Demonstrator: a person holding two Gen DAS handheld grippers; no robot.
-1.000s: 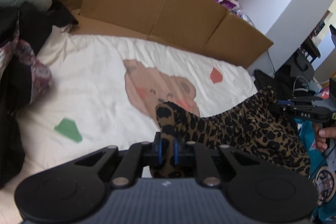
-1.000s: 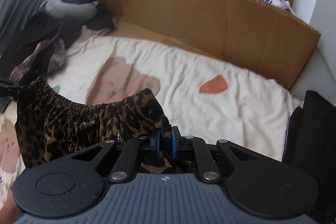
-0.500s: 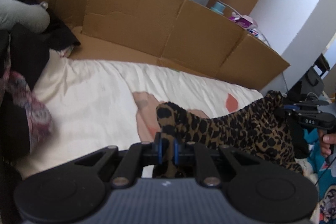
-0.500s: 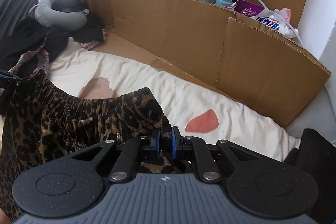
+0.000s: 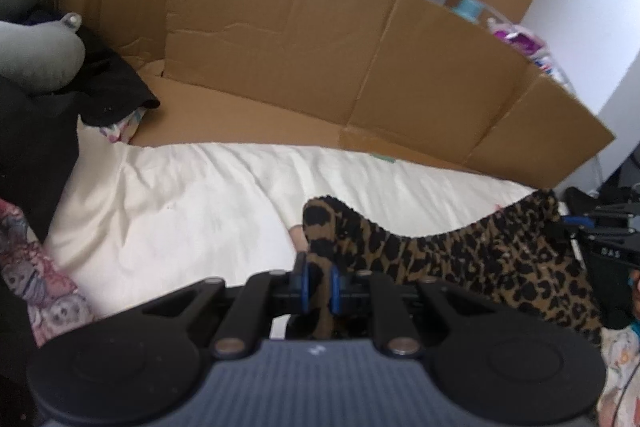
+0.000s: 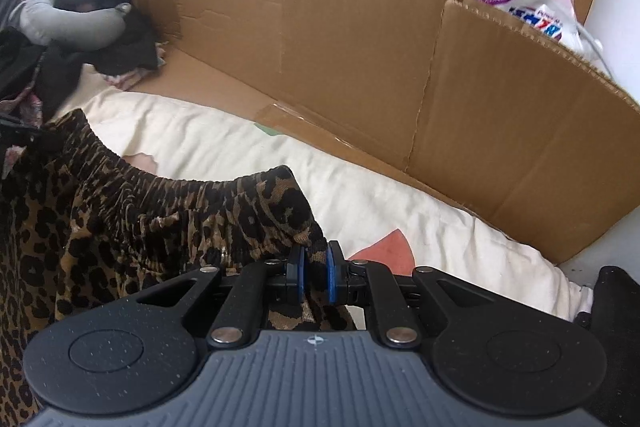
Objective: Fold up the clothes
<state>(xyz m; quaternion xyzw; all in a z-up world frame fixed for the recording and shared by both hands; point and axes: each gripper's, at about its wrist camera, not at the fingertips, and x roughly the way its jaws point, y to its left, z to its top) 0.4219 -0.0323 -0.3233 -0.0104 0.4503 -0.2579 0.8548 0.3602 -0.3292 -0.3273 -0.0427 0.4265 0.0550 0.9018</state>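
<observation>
A leopard-print garment [image 5: 460, 259] with an elastic waistband hangs stretched between my two grippers above the cream bed sheet [image 5: 192, 211]. My left gripper [image 5: 319, 285] is shut on one end of the waistband. My right gripper [image 6: 314, 277] is shut on the other end of the garment [image 6: 132, 223]. The right gripper also shows at the right edge of the left wrist view [image 5: 608, 247]. The lower part of the garment hangs out of view.
A brown cardboard wall [image 5: 320, 47] stands along the far side of the bed [image 6: 360, 59]. A pile of dark clothes and a grey neck pillow [image 6: 68, 15] lie at the left. A detergent bag [image 6: 520, 7] sits behind the cardboard. A black object [image 6: 612, 303] is at the right.
Both grippers have lifted the leopard garment and tilted up toward the cardboard wall. The bear print and green patch on the sheet have dropped out of view.
</observation>
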